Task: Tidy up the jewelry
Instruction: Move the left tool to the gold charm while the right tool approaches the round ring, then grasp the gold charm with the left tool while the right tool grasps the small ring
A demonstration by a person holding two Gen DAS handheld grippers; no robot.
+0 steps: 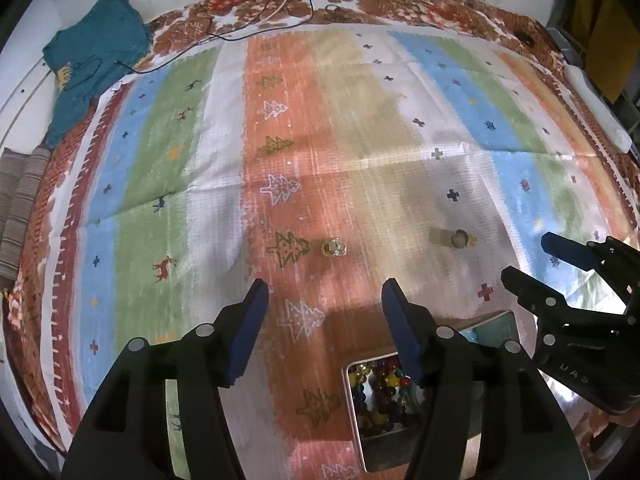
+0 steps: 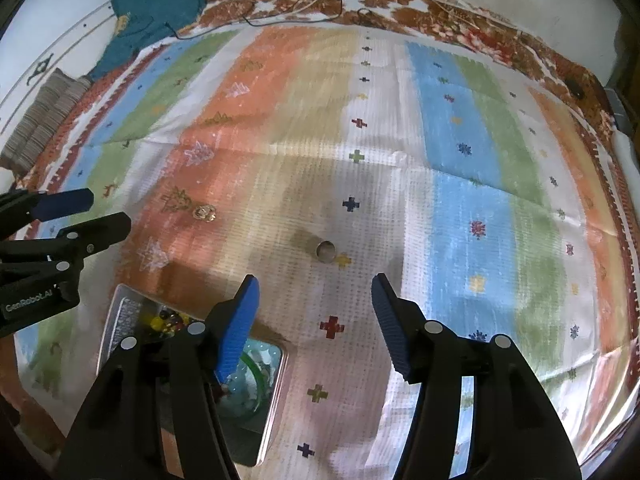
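Observation:
A gold ring with a clear stone (image 1: 333, 247) lies on the orange stripe of the striped cloth, just ahead of my left gripper (image 1: 325, 290). That gripper is open with nothing between its fingers. A plain metal band ring (image 2: 325, 251) lies on the white stripe, just ahead of my right gripper (image 2: 315, 287), which is also open and empty. The stone ring (image 2: 205, 212) and the band ring (image 1: 459, 239) each show in the other view too. A metal tin (image 1: 360, 436) holding coloured beads sits under the left gripper's right finger; in the right wrist view the tin (image 2: 276, 396) holds beads and a green bangle.
The striped cloth (image 1: 224, 128) covers a bed with a brown floral spread. A teal garment (image 1: 92, 60) and a striped pillow (image 1: 20, 208) lie at the far left. Cables (image 1: 272, 12) run along the far edge. A white object (image 1: 596, 104) lies at the right edge.

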